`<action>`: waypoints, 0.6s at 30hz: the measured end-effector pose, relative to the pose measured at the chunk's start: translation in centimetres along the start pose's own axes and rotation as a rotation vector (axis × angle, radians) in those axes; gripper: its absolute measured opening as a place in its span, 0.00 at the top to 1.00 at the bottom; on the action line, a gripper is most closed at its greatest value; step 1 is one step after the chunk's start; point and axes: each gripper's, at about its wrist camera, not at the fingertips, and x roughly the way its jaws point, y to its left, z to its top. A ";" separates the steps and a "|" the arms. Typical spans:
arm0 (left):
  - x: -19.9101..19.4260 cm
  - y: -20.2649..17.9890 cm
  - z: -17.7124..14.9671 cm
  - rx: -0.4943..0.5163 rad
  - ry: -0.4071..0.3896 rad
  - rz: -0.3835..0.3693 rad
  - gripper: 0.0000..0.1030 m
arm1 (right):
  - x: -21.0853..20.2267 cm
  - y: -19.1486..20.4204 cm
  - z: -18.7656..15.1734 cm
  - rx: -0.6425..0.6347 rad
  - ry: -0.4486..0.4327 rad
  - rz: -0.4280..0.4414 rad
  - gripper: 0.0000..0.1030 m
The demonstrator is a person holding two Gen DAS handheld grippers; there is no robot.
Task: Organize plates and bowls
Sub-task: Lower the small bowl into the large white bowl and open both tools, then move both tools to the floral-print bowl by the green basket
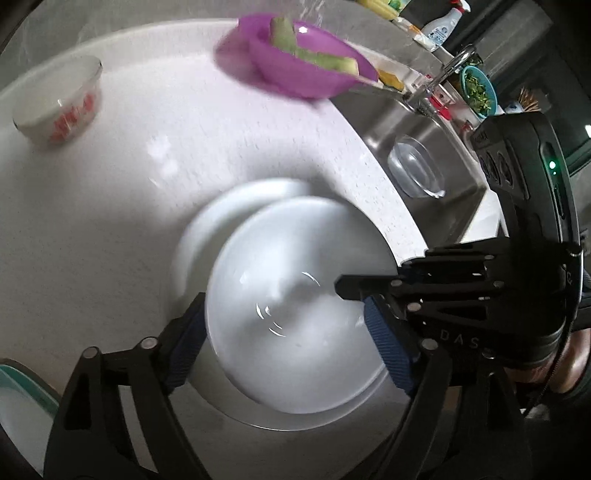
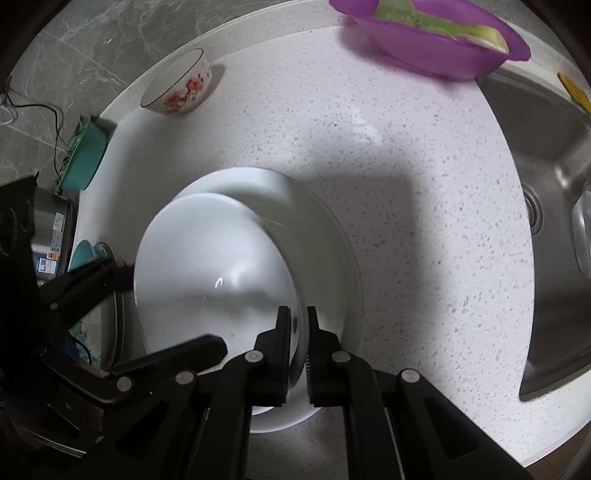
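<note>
White speckled table (image 2: 406,206); its right edge drops into a steel sink (image 2: 546,155), its far edge meets a grey tiled wall. Open table surface lies between the stacked dishes and the sink, and beyond the dishes toward the far edge.

White bowl (image 2: 210,266) sits over a white plate (image 2: 321,258), offset to the plate's left side in the right wrist view. The left wrist view is motion-blurred, so whether the bowl rests flat or tilted cannot be told.

Right hand-held gripper (image 2: 298,354): fingers close together, clamped on the bowl's near-right rim, one finger inside and one outside. It reaches in low from the near side.

Left hand-held gripper (image 1: 284,332): fingers wide apart, blue pads (image 1: 388,350) flanking the bowl on either side; contact with the bowl not clear. In the left view the right hand-held gripper crosses in from the right over the bowl's rim.

Around: a floral bowl (image 2: 177,85) near the far-left corner, well apart from the stack. A purple bowl (image 2: 436,40) with green vegetable strips (image 2: 443,22) near the far edge, beside the sink. A clear glass dish (image 1: 417,166) lies in the sink. A teal basin (image 2: 85,155) sits past the table's left edge.
</note>
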 end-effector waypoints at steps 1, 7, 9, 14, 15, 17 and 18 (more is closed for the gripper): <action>-0.3 0.1 0.2 -0.002 -0.012 -0.014 0.00 | -0.2 0.0 -0.1 0.001 -0.003 0.003 0.91; -2.4 0.2 0.9 -0.007 -0.046 0.010 0.00 | -0.2 0.1 -0.4 -0.016 0.002 -0.009 0.91; -3.2 0.5 0.9 -0.016 -0.061 0.017 0.00 | 0.2 0.3 -0.3 -0.026 0.003 -0.015 0.91; -4.9 1.4 0.8 -0.010 -0.099 0.040 0.00 | 0.1 0.9 -0.1 -0.061 -0.017 -0.051 0.87; -5.5 1.7 0.8 0.001 -0.118 0.062 0.00 | -0.1 1.1 -0.1 -0.068 -0.022 -0.051 0.80; -6.6 2.4 0.7 0.004 -0.139 0.085 0.00 | -0.7 1.7 0.2 -0.087 -0.034 -0.039 0.62; -7.3 2.8 0.9 -0.008 -0.140 0.086 0.00 | -1.4 2.2 0.4 -0.101 -0.044 -0.049 0.42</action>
